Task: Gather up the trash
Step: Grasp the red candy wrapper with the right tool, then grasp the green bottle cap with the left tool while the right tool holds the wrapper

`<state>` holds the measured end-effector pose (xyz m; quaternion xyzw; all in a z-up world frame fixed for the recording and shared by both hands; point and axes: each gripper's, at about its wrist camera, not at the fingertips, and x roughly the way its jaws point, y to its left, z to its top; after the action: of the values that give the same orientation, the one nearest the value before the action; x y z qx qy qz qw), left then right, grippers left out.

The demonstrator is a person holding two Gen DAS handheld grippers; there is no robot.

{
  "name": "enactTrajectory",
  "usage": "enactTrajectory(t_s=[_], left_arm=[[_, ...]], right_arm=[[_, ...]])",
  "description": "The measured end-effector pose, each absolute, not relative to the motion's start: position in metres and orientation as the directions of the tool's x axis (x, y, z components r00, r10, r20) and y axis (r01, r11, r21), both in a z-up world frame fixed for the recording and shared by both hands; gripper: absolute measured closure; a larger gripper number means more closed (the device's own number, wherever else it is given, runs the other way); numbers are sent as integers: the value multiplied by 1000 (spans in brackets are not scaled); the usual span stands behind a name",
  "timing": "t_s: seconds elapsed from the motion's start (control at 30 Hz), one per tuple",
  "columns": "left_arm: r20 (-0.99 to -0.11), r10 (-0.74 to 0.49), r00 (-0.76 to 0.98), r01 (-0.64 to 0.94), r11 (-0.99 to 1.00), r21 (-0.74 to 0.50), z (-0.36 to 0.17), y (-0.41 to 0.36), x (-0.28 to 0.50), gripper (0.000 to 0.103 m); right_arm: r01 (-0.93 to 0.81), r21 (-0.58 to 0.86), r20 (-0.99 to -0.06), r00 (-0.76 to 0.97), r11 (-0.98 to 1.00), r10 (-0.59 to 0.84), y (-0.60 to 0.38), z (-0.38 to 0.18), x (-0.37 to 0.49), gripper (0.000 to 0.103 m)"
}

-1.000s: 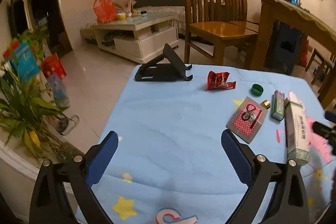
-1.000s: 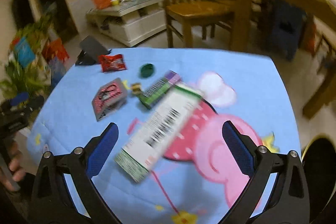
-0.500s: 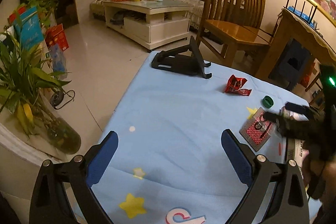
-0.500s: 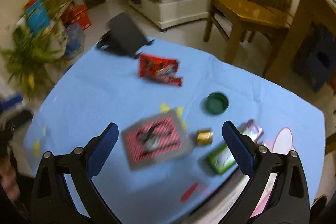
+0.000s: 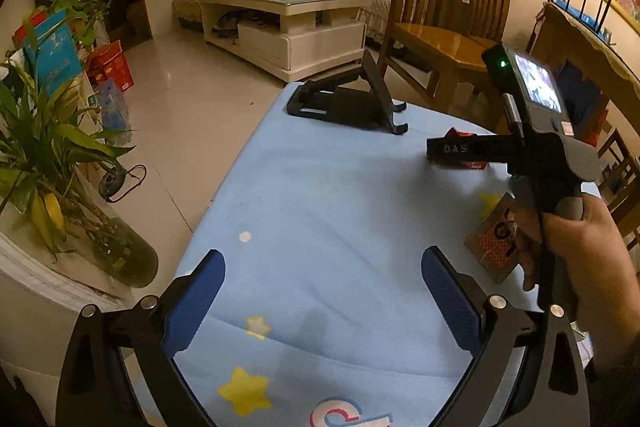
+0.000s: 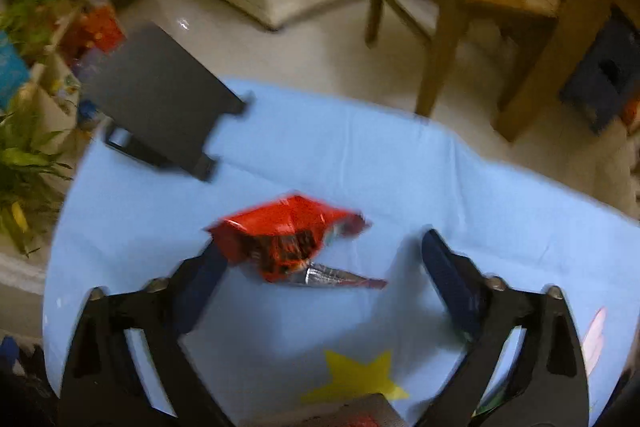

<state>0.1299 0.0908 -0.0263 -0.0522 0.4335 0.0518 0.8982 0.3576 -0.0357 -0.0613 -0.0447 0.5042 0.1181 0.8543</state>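
Note:
A crumpled red snack wrapper [image 6: 288,241] lies on the blue tablecloth [image 6: 360,163]. My right gripper [image 6: 320,267] is open, with the wrapper between its blue fingertips, close to the left one. In the left wrist view the right gripper's body [image 5: 536,147] covers most of the wrapper [image 5: 460,134]. My left gripper [image 5: 322,287] is open and empty above the bare cloth [image 5: 320,211] near the table's front. A red patterned packet [image 5: 490,239] lies under the right hand.
A black folding stand [image 5: 348,99] sits at the table's far edge. Wooden chairs [image 5: 444,27] and a wooden table [image 5: 580,39] stand behind. A potted plant [image 5: 44,155] is at the left. A white coffee table [image 5: 288,23] stands across the floor.
My right gripper has swung left and forward over the table, from above the patterned packet to around the red wrapper. The left gripper has shifted slightly.

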Motion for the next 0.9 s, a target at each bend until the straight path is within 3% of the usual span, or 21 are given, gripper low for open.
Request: enactTrajectory(t_s=[0.03, 0.07, 0.1, 0.23, 0.4, 0.57, 0.73, 0.9], left_arm=[[-784, 47, 619, -137, 989, -49, -26, 91, 130, 8], [-783, 46, 620, -137, 989, -51, -26, 91, 130, 8], [-783, 44, 620, -138, 989, -54, -26, 91, 130, 8], [-792, 36, 609, -132, 990, -56, -29, 88, 130, 8], [-788, 34, 614, -100, 994, -36, -30, 78, 127, 8], [-802, -56, 594, 34, 998, -44, -29, 35, 146, 8], [-783, -124, 610, 212, 977, 11, -13, -35, 209, 8], [-822, -78, 564, 234, 970, 69, -37, -90, 278, 17]], right_arm=[[-261, 62, -869, 461, 963, 181, -38, -60, 353, 40], [-277, 103, -867, 446, 955, 223, -42, -58, 348, 69], [-289, 159, -867, 416, 944, 274, -51, -58, 341, 87], [-307, 257, -840, 398, 916, 369, -91, -53, 309, 87], [-263, 512, -645, 510, 818, 568, -206, -12, 212, 87], [-156, 700, -499, 590, 696, 635, -293, -9, 136, 87], [-159, 724, -438, 646, 671, 625, -321, 3, 109, 87], [-136, 717, -453, 653, 683, 606, -331, 1, 119, 86]])
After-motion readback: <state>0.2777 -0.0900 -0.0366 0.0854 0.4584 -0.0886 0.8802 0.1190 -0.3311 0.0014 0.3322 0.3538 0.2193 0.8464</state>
